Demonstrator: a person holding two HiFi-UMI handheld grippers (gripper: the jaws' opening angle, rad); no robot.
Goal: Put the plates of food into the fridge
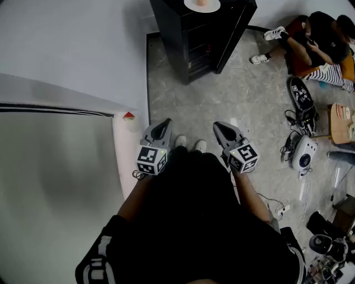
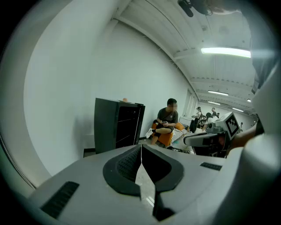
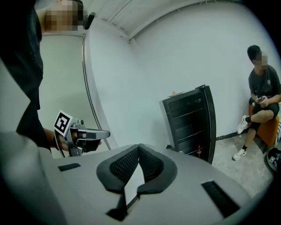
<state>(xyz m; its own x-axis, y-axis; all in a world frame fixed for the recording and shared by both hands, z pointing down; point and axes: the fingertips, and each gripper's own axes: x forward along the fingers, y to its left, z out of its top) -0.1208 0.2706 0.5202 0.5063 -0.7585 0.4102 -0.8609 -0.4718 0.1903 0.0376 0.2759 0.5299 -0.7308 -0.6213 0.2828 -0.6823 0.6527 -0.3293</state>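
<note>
A black fridge (image 1: 202, 33) stands ahead on the grey floor, its shelves showing through the front. On its top sits a plate of food (image 1: 202, 4), seen as a small bump in the left gripper view (image 2: 125, 100) and the right gripper view (image 3: 175, 93). I hold both grippers side by side at waist height, well short of the fridge. My left gripper (image 1: 165, 124) (image 2: 141, 147) is shut with nothing in it. My right gripper (image 1: 219, 127) (image 3: 139, 146) is shut and empty too.
A pale counter (image 1: 50, 183) runs along my left, with a small red-topped item (image 1: 128, 116) at its corner. A person (image 1: 319, 44) sits on the floor at the far right. Gear and cables (image 1: 302, 144) litter the floor on the right. A bottle (image 3: 199, 150) stands low in the fridge.
</note>
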